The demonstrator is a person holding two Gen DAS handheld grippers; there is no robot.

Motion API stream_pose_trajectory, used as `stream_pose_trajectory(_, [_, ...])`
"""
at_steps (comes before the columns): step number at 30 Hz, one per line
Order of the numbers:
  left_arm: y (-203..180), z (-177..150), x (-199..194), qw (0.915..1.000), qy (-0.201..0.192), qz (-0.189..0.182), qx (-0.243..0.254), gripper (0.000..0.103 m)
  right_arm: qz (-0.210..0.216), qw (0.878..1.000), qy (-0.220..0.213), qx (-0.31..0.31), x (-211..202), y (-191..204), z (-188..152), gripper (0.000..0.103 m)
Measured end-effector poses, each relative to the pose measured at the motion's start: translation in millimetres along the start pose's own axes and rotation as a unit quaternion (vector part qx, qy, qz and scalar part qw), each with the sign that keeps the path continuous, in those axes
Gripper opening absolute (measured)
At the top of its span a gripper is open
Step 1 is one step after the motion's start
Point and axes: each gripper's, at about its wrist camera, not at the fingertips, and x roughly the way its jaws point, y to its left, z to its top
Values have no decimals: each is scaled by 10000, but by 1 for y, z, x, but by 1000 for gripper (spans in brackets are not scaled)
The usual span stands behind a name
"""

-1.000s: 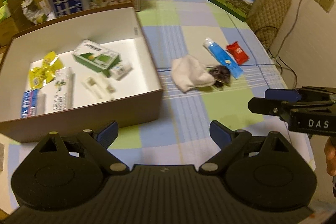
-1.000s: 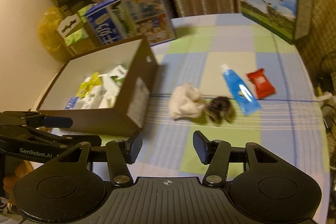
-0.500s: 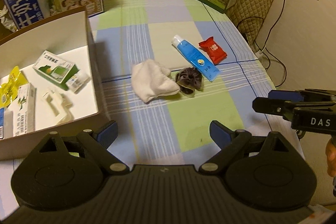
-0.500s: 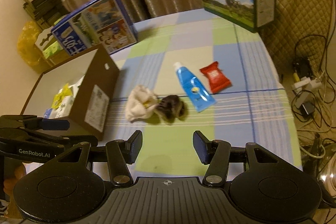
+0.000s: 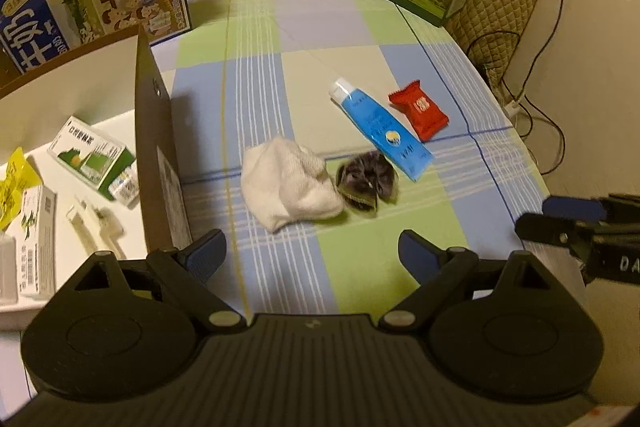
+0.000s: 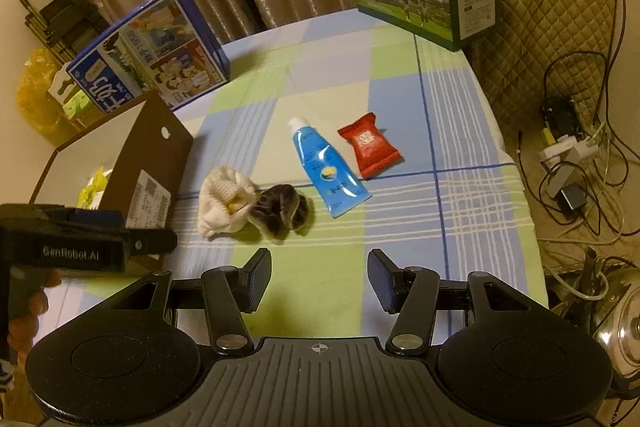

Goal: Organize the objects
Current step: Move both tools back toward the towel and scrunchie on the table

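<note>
Loosely scattered: four small things on the checked desk (image 5: 304,39), beside a brown box (image 5: 154,147).

Nearest lies a crumpled white cloth (image 5: 286,193), touching a dark frilly scrunchie (image 5: 366,181); just beyond sit a blue tube (image 5: 380,129) with a white cap and a red snack packet (image 5: 418,111). Inside the box rest a green-and-white carton (image 5: 90,155) and a yellow wrapper (image 5: 14,177). Both the left gripper (image 5: 312,253) and right gripper (image 6: 318,281) hover spread wide, empty.
</note>
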Motion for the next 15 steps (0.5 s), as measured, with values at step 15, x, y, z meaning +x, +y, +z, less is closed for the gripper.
stream_pose_trajectory(15, [4,45,66,9989,362,197,211,76,-139,9997,108,181,31,-16,15,51])
